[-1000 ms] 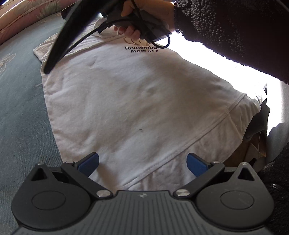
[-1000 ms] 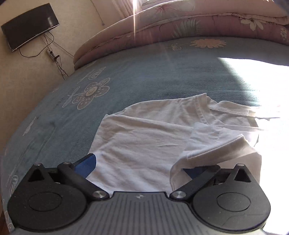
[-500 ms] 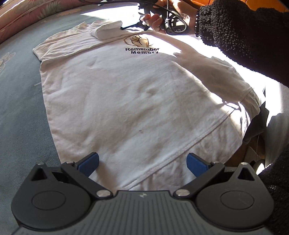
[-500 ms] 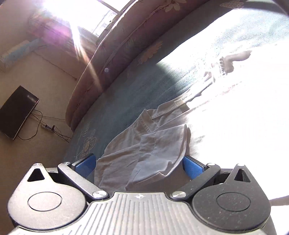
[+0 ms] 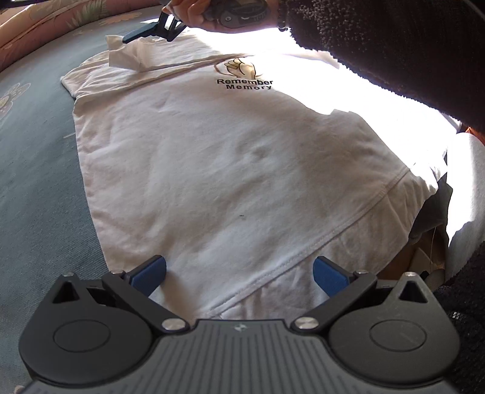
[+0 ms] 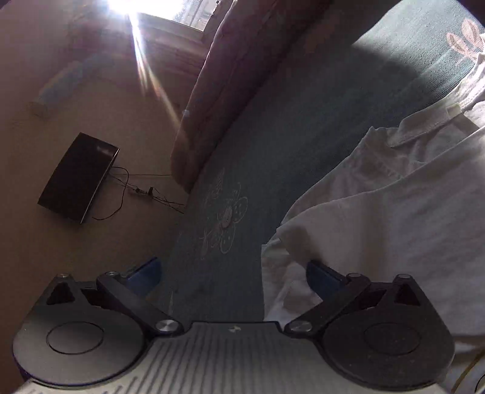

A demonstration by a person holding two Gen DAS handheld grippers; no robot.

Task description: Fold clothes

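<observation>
A bed covered with a blue-grey flowered spread (image 5: 33,188) fills both views, with a rolled pink floral quilt (image 6: 224,75) lying along its far side and a dark wall-mounted screen (image 6: 78,178) seen on the beige wall beyond. A white T-shirt (image 5: 230,169) is spread flat on the spread, front up, its printed words "Remember Memory" (image 5: 244,84) near the collar end. The shirt's hem is seen just in front of the left gripper (image 5: 239,272), whose blue-padded jaws are held wide apart above the hem with nothing between them. At the far end of the shirt, a sleeve (image 5: 127,56) is seen folded back and rumpled, and the right gripper (image 5: 151,28) is held just beside it by a hand (image 5: 194,12) in a dark fuzzy sleeve (image 5: 394,45). In the right wrist view its jaws are spread wide, one pad against the shirt's edge, the other over the spread; no cloth is pinched.
</observation>
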